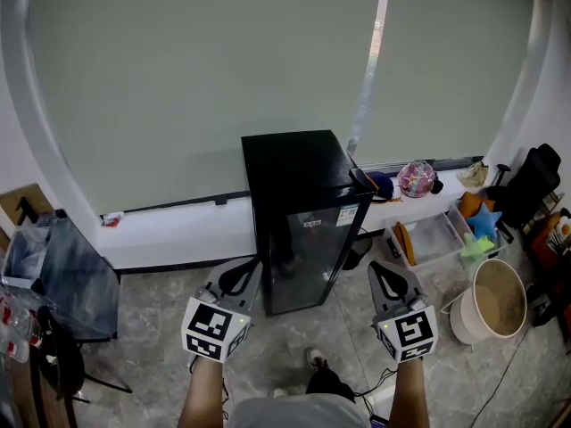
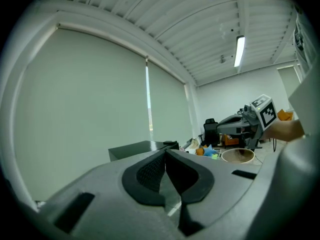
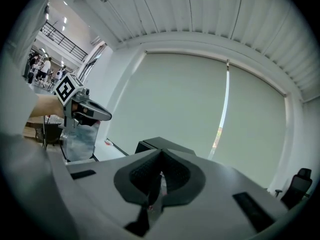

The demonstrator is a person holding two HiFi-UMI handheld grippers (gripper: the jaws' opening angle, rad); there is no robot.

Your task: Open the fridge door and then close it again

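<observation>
Fridge (image 1: 299, 212), black and with its door shut, stands on the floor (image 1: 343, 333) against the low window ledge (image 1: 178, 230), ahead of both grippers and apart from them. Left gripper (image 1: 239, 279) and right gripper (image 1: 391, 282) point toward it, each with jaws pressed together and nothing between them.

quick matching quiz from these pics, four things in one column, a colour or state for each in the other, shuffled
Things:
1. fridge
2. round tub
3. left gripper
4. star toy

Colour or state:
a. blue
b. jaws together, nothing held
c. black, door shut
d. cream, on the floor at the right

Pairs: 1-c, 2-d, 3-b, 4-a
</observation>
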